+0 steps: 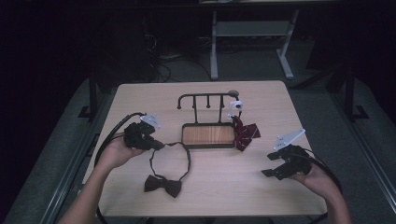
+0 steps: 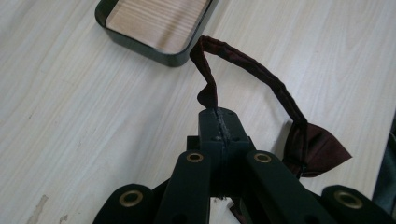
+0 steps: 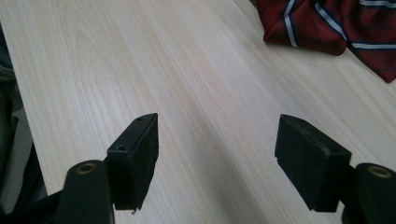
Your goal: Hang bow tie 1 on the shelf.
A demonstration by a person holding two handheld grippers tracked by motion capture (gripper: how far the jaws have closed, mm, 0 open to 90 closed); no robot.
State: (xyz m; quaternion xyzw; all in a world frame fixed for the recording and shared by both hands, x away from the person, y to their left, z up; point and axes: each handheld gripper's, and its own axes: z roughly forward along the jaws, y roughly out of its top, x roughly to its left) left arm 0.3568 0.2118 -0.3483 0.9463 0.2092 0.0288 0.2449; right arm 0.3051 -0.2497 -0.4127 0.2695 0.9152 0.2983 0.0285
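Note:
A dark maroon bow tie point(image 1: 162, 185) lies near the table's front, its neck strap point(image 1: 169, 149) looping up toward the tray. My left gripper point(image 1: 159, 146) is shut on the strap's end; in the left gripper view the strap point(image 2: 247, 70) rises from the closed jaws and arcs to the bow point(image 2: 314, 148). My right gripper point(image 1: 270, 164) rests low at the right side of the table, open with nothing between its jaws. A red striped tie point(image 1: 244, 132) lies bunched beside the tray; the right gripper view has that striped tie point(image 3: 327, 25) at the top right.
A dark tray with a wooden floor point(image 1: 208, 145) sits mid-table under a black hook rack point(image 1: 205, 97). A small white object point(image 1: 235, 107) hangs at the rack's right end. A desk frame point(image 1: 252, 29) stands on the floor beyond the table.

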